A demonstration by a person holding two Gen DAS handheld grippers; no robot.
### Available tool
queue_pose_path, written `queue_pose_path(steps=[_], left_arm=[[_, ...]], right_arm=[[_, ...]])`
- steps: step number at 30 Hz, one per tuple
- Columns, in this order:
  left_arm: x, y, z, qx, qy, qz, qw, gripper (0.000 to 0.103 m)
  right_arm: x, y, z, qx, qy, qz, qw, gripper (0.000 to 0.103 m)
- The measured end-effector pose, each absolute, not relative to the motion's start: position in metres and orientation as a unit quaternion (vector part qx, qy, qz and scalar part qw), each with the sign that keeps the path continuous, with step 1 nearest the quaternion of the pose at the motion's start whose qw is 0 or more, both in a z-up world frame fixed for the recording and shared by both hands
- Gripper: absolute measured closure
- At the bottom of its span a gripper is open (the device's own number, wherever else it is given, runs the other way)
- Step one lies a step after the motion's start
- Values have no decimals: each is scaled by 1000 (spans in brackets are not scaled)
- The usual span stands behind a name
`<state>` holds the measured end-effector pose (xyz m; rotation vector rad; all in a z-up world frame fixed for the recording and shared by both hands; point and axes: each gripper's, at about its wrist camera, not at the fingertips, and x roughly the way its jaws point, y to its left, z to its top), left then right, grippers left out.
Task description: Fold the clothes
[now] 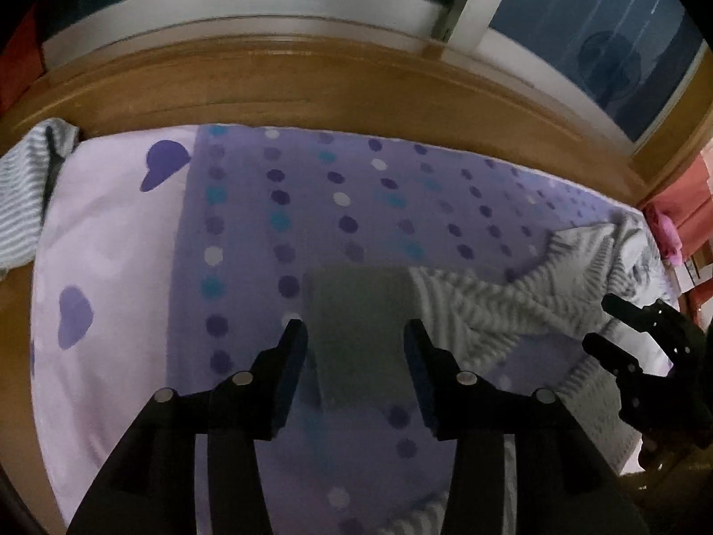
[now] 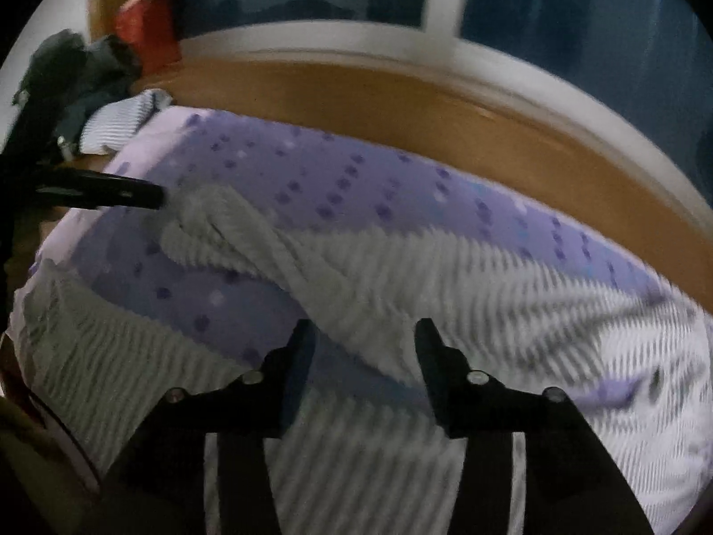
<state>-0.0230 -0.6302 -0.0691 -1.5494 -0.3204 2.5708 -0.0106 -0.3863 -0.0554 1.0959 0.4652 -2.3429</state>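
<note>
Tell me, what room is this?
Probably a bedroom. There is a bed with a dotted purple sheet in a wooden frame, a window behind it, and a striped top spread out for folding.

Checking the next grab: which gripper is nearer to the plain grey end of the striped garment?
Left. The left gripper hangs with open jaws right over the grey end; the right gripper is off to its right, over the striped garment.
</note>
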Motion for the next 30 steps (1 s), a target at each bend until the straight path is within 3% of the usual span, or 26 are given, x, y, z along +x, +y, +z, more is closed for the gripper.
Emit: queue_pose_path(steps=[10,14,15,16,19,20,23,30], left_arm=[[-43,-615,-86,-534,-52,842,58,53],[-43,-613,-86,-537,-66,840,53,54],[-43,-612,-86,-537,-69,839,52,61],[-41,-610,-87,-536,-71,839,58,82],[-36,-606,-86,-527,-74,844,67,96],[-35,-606,-86,-522,-79,846,71,96],[-46,-607,-74,-504,-77,858,71,96],[-83,-622,-11,-407,-42,909,82,96]], right_arm=[[-48,-401,-80,438,147,-843,275,55],[-51,-402,-83,442,144,-839,284,55],[-51,-401,-83,442,144,-838,286,55],[-51,-401,-83,442,145,-837,288,56],[-51,-399,-83,443,146,-834,295,73],[-50,-398,-82,443,148,-833,296,83],[-49,-398,-79,435,170,-834,295,93],[-45,-425,-58,348,284,-845,291,95]])
